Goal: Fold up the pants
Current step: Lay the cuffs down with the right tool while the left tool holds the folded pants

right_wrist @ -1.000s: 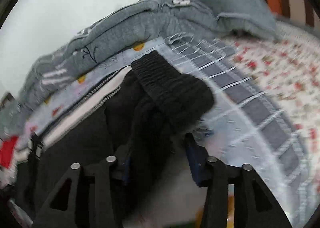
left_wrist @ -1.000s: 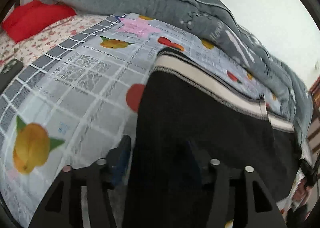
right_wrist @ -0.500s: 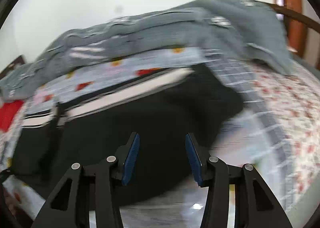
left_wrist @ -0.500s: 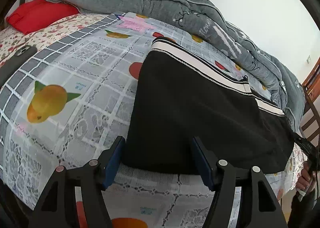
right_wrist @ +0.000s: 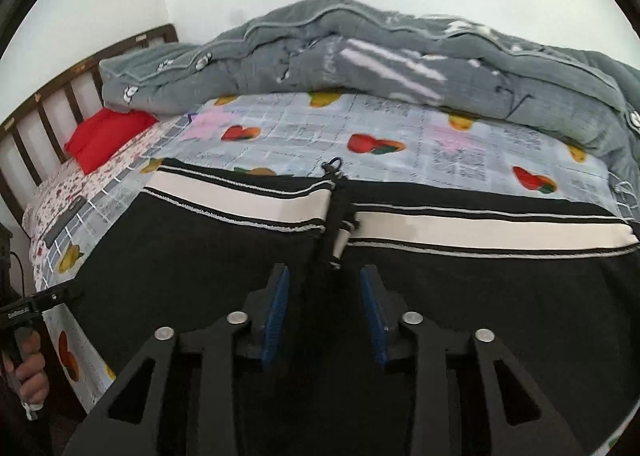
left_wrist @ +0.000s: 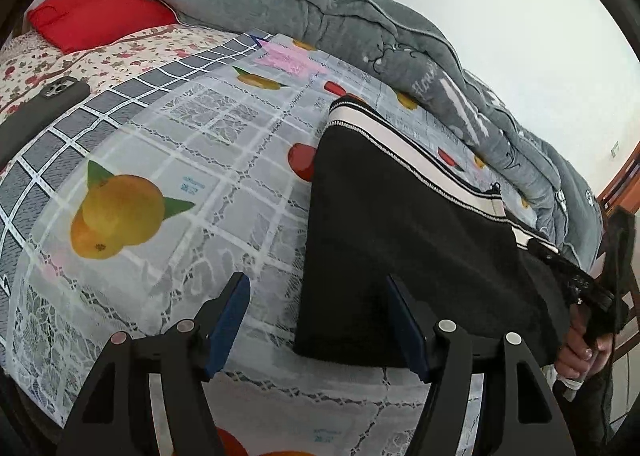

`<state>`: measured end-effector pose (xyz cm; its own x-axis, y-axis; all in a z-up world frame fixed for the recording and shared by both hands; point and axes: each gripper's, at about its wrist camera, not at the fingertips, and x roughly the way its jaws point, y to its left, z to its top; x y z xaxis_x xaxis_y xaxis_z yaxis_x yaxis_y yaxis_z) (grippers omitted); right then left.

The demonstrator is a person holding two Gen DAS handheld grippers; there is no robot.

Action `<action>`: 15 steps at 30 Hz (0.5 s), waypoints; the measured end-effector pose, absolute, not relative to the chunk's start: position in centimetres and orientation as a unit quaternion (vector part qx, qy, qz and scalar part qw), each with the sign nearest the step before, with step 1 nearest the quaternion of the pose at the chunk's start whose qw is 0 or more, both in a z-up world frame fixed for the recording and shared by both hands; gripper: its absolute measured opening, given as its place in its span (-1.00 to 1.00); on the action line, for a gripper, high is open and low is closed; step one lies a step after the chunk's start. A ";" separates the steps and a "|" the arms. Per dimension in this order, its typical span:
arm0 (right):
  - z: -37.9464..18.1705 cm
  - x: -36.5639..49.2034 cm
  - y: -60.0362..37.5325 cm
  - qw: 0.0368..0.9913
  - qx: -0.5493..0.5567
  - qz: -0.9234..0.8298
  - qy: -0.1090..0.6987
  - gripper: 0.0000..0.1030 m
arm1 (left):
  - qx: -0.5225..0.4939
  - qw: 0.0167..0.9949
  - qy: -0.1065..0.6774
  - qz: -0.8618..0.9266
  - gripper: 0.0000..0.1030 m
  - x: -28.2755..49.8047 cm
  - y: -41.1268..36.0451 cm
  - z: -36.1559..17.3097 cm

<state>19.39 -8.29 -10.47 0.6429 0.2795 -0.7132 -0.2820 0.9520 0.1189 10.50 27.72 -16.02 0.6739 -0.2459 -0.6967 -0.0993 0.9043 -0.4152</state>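
Note:
The black pants (left_wrist: 420, 256) with a white side stripe (right_wrist: 460, 230) lie flat along the front of the bed on a fruit-print cloth (left_wrist: 180, 184). In the right wrist view they (right_wrist: 200, 256) span the whole width, with a dark fold or drawstring (right_wrist: 336, 212) crossing the stripe at the middle. My left gripper (left_wrist: 318, 320) is open and empty, hovering over the pants' left end. My right gripper (right_wrist: 324, 312) is open and empty above the middle of the pants. The other gripper and hand show at the right edge of the left wrist view (left_wrist: 584, 296).
A rolled grey quilt (left_wrist: 360, 28) lies along the wall behind the pants. A red pillow (left_wrist: 92, 20) and a dark phone (left_wrist: 44, 104) lie on the floral sheet at the left. A wooden headboard (right_wrist: 60, 96) stands at the far left.
Both grippers have let go of the pants and pulled back. The right gripper dropped the bunched waistband end, and the pants now lie flat and stretched out.

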 end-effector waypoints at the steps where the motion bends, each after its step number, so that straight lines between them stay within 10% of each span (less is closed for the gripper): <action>1: -10.6 19.7 -8.0 0.904 -0.001 0.157 0.397 -0.45 | -0.218 0.890 0.399 -0.043 0.29 10.5 27.8 -16.1; 15: -10.8 20.9 -7.3 0.913 0.001 0.159 0.376 -0.92 | -0.202 0.896 0.394 -0.042 0.35 10.7 27.0 -16.2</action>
<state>20.90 -7.26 -10.81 0.6673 0.2905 -0.6858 -0.2891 0.9496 0.1209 10.68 27.01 -16.25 0.6856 -0.2352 -0.6890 -0.0831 0.9149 -0.3951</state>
